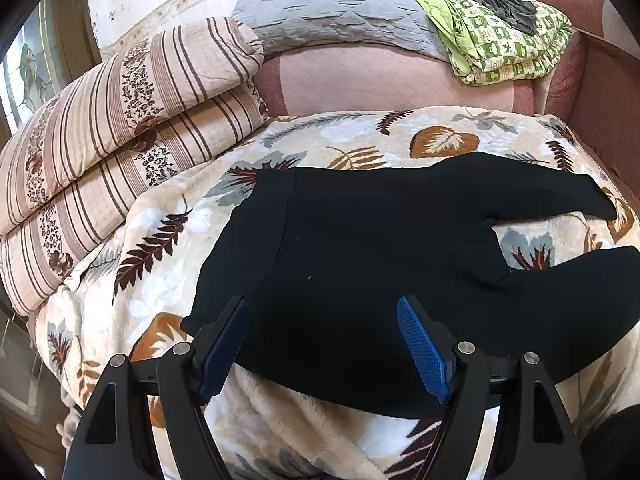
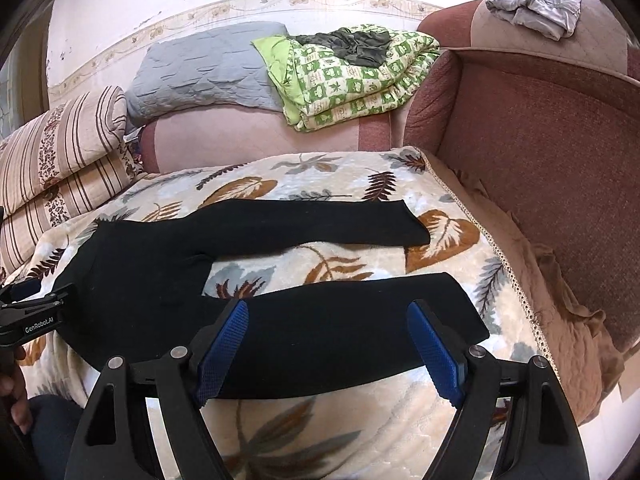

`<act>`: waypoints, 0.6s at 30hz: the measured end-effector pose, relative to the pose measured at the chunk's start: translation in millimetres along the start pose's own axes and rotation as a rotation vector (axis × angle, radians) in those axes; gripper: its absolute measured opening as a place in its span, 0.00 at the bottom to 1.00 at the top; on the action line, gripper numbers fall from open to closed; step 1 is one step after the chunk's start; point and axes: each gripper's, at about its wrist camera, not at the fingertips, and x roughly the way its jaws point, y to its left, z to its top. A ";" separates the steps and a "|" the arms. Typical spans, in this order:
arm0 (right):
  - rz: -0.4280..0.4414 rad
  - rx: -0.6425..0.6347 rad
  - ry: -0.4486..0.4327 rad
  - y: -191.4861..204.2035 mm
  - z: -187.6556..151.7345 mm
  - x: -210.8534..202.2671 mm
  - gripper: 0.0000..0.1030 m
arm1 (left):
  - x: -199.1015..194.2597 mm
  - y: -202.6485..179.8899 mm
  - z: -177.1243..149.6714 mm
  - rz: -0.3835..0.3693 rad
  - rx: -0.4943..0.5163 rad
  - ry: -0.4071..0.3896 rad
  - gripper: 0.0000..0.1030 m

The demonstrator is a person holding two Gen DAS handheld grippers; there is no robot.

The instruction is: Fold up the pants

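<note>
I had the black pants (image 2: 248, 276) spread flat on the leaf-print fleece blanket (image 2: 360, 412), legs apart, waistband toward the striped floral quilt (image 1: 100, 128) stacked beside the blanket. My left gripper (image 1: 322, 344) hovered over the waist end, jaws wide apart and holding nothing; my right gripper (image 2: 328, 350) hung over the nearer leg, equally wide and empty. Beyond the blanket, a grey quilted pad (image 2: 200, 68) and a green checked comforter (image 2: 356, 80) lay on the pink sofa back (image 2: 256, 136), below a papered wall.
</note>
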 end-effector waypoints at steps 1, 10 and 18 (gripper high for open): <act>0.000 -0.001 -0.001 0.1 -0.1 0.2 0.80 | 0.6 0.5 0.0 0.000 -0.001 -0.001 0.74; -0.005 -0.006 -0.007 0.7 -0.6 -0.7 0.80 | 0.7 0.4 -0.4 -0.009 -0.010 0.001 0.74; 0.006 0.000 -0.006 0.8 0.5 -0.2 0.80 | 3.7 -1.7 -0.4 -0.020 -0.024 0.005 0.74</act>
